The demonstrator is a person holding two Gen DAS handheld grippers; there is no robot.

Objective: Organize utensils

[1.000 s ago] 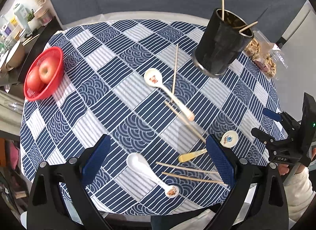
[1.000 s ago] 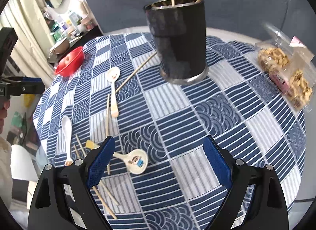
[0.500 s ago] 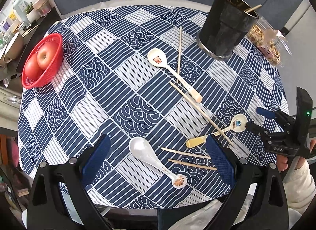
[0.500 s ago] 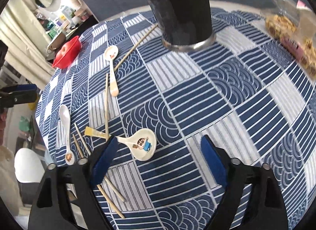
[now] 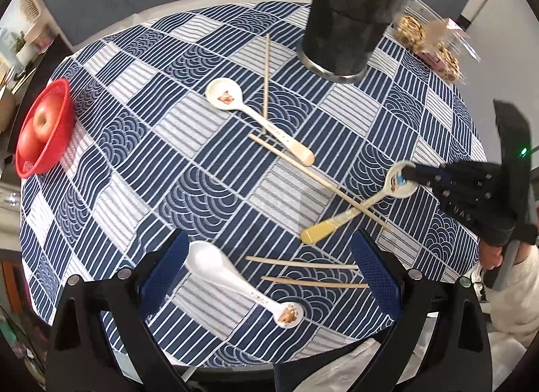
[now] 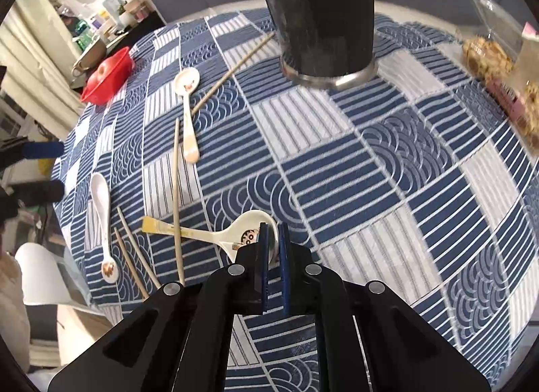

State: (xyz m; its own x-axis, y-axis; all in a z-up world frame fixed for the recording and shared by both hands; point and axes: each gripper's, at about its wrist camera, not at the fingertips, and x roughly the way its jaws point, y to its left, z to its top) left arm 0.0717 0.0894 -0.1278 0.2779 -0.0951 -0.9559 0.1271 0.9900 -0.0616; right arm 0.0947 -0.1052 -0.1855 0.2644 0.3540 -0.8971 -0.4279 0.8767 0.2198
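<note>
My right gripper (image 6: 273,227) is shut on the bowl rim of a cream spoon with a cartoon print and a yellow-tipped handle (image 6: 215,233), which lies on the checked tablecloth. The left wrist view shows the same grip, with the right gripper (image 5: 406,171) at that spoon (image 5: 350,215). My left gripper (image 5: 269,243) hangs open just above a white spoon (image 5: 232,279) and two short chopsticks (image 5: 310,272), touching none of them. A long chopstick (image 5: 316,179) crosses the held spoon's handle. A third spoon (image 5: 256,115) and another chopstick (image 5: 266,78) lie nearer the black utensil holder (image 5: 350,18), which has chopsticks in it.
A red basket with apples (image 5: 43,132) sits at the table's left edge. A clear box of snacks (image 5: 434,44) lies to the right of the holder. The round table's near edge runs just under my left fingers. A sleeve (image 5: 512,294) shows at the right.
My right gripper has come down over the cartoon spoon's bowl and its jaws have shut on the rim. My left gripper has sunk closer to the white spoon, still open.
</note>
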